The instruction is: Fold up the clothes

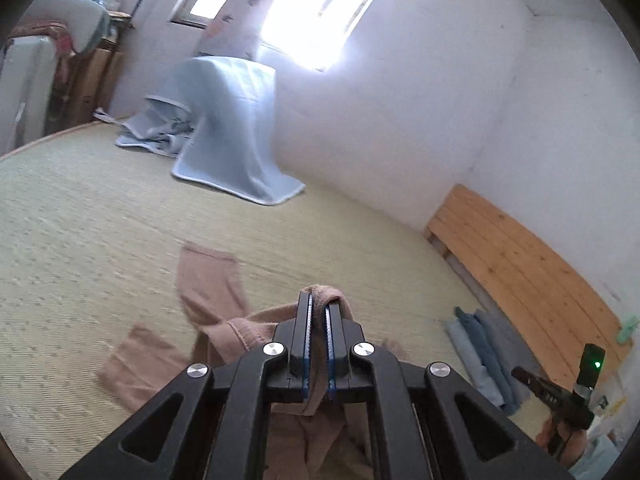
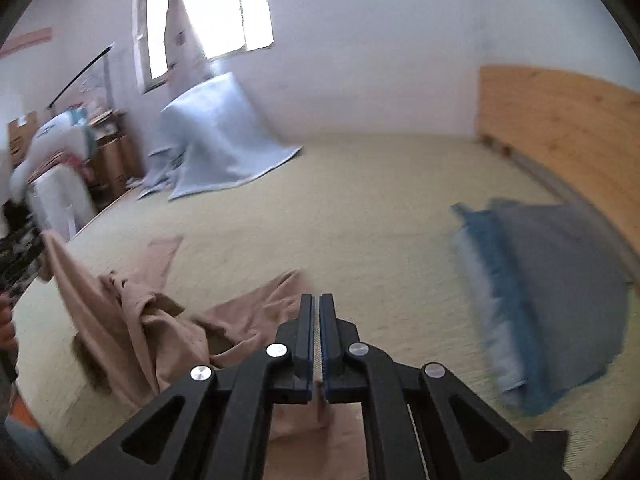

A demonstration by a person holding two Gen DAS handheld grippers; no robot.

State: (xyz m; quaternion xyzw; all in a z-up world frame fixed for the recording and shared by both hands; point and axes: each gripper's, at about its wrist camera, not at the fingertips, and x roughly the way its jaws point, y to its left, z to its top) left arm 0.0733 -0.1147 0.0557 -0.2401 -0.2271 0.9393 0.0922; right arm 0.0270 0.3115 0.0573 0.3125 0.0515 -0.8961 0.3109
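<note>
A folded blue-grey stack (image 2: 560,280) already lies at the right near the wooden headboard (image 2: 568,128), but the tan garment (image 2: 152,320) sprawls unfolded on the near left of the woven bed mat (image 2: 360,200). The left claw (image 1: 319,312) is clamped on its edge; the right claw (image 2: 319,320) is closed, whether on cloth I cannot tell. A pale blue blanket (image 1: 236,120) drapes under the far window (image 2: 224,4).

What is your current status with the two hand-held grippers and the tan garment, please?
Left hand-held gripper shut on tan garment, lifting a bunched edge. Right hand-held gripper shut, nothing seen between its fingertips. Folded blue stack lies well aside.
</note>
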